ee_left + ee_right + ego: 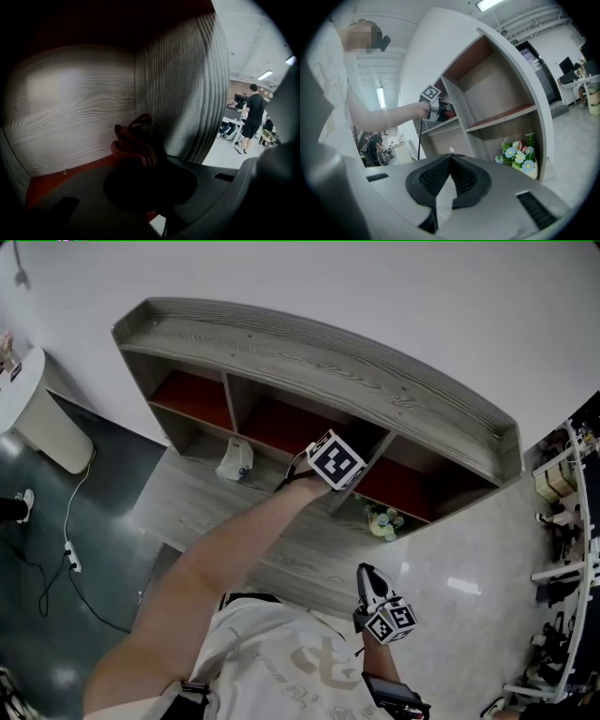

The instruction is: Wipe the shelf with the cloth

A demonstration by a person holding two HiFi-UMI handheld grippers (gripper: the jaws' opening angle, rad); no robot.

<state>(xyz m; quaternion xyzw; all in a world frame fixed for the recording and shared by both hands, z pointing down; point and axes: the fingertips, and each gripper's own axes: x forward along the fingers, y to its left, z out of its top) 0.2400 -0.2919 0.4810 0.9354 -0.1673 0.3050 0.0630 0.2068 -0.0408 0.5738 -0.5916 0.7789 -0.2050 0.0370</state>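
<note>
My left gripper (143, 161) pinching one red cloth (132, 146) inside the one shelf (319, 367), my right gripper (449, 159) pressed together, empty, one flower pot (522, 161) nearby

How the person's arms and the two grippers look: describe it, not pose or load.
Left gripper and right gripper: grey moulded bodies, black pads, ribbed on the right one. Each bears a white cube with black square markers. A dark cable hangs from the left gripper. The person wears a white short-sleeved T-shirt; forearms bare.
</note>
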